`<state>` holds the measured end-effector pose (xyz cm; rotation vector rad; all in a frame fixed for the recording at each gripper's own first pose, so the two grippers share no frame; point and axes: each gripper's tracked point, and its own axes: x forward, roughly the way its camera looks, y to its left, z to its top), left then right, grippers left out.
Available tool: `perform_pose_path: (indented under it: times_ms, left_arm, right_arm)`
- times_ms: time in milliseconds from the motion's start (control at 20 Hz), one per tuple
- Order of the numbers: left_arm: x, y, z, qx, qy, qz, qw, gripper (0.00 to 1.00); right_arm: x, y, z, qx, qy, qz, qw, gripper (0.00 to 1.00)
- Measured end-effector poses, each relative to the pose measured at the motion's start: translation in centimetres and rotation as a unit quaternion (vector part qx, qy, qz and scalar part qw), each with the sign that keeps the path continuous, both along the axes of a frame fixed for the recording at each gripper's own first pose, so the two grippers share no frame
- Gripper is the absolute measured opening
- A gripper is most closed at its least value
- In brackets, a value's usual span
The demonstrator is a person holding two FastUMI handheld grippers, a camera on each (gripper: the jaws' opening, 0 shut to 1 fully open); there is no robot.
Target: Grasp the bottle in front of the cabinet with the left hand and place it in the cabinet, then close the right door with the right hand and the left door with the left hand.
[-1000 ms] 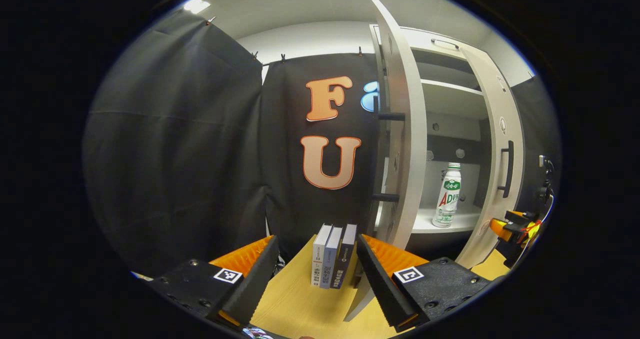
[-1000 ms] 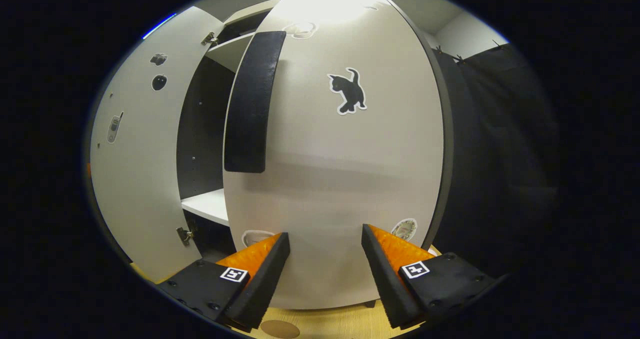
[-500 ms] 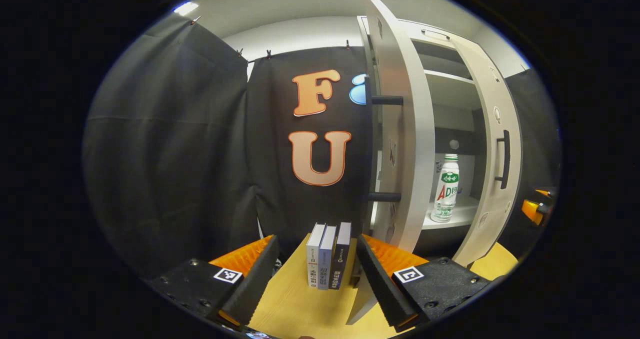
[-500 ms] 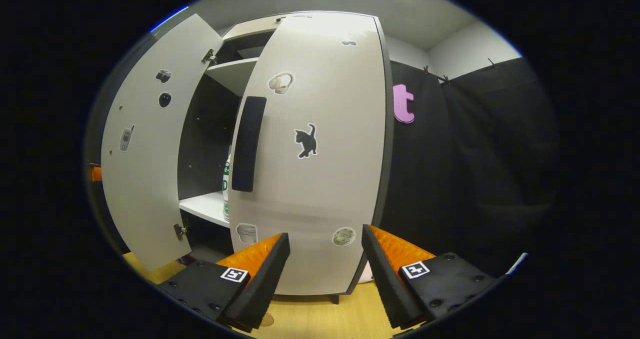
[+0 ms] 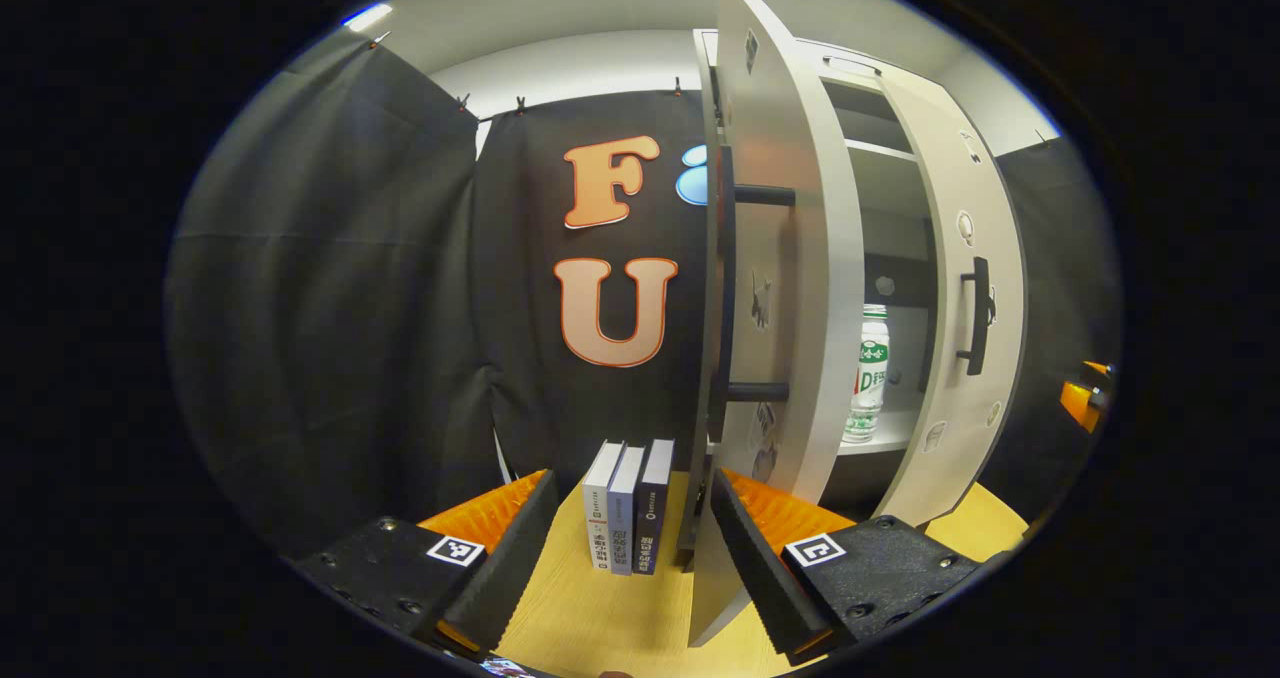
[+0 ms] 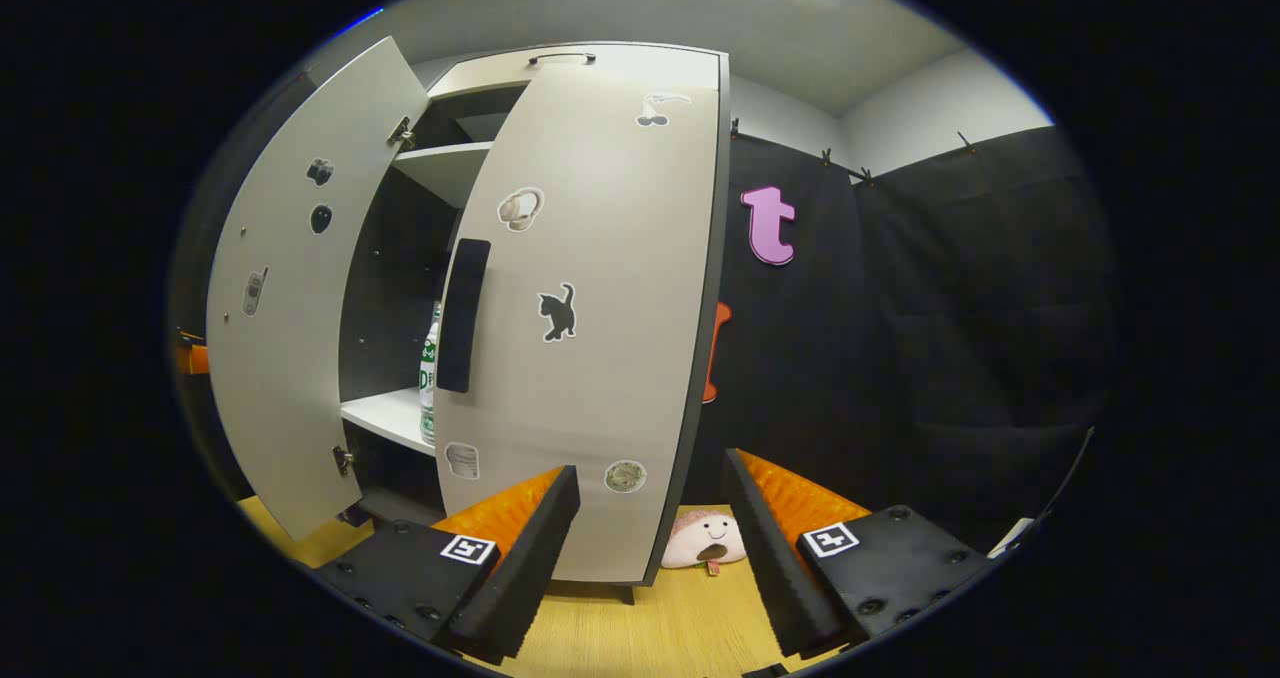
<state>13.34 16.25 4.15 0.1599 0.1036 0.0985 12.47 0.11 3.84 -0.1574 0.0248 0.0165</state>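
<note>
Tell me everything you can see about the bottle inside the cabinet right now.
The bottle stands upright on a white shelf inside the cabinet, seen through the gap between the two part-open doors. It looks like pale, translucent plastic with a white cap and a green, white and red label around its middle. In the right gripper view just a sliver of it shows beside the right door's dark handle. Neither gripper touches it; only the shelf does.

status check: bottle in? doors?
Done: the bottle stands on the cabinet shelf. In hand: the right door is nearly shut, a gap still showing; the right gripper is open and off it. Left: the left door stands wide open, the left gripper open near its edge.
</note>
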Motion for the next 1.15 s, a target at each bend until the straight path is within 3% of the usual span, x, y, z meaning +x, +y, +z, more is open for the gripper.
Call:
perform_pose_path:
  times_ms: [300,400,500,700,750,1150]
  left_arm:
    - [1.1,-5.1,-1.0,-0.011,0.006,-0.063,0.998,0.91]
    - [1.7,-6.6,-1.5,-0.022,0.011,-0.082,0.996,0.94]
    - [2.2,-7.7,-2.2,-0.032,0.02,-0.095,0.995,0.91]
    - [3.4,-10.0,-2.7,-0.039,0.023,-0.117,0.992,0.94]
    - [3.8,-10.7,-3.0,-0.04,0.024,-0.124,0.991,0.91]
    - [8.7,-17.4,-6.4,-0.065,0.047,-0.181,0.98,0.95]
  right_arm:
    - [-0.6,-1.1,0.6,0.004,-0.007,-0.012,1.0,0.95]
    - [-1.1,-1.9,0.7,0.003,-0.009,-0.022,1.0,0.95]
    - [-1.7,-2.8,1.0,0.005,-0.014,-0.033,0.999,0.95]
    - [-2.5,-4.3,1.1,0.008,-0.019,-0.054,0.998,0.95]
    - [-2.6,-4.7,1.0,0.007,-0.018,-0.058,0.998,0.95]
    - [-3.5,-7.8,0.3,0.003,-0.014,-0.094,0.995,0.95]
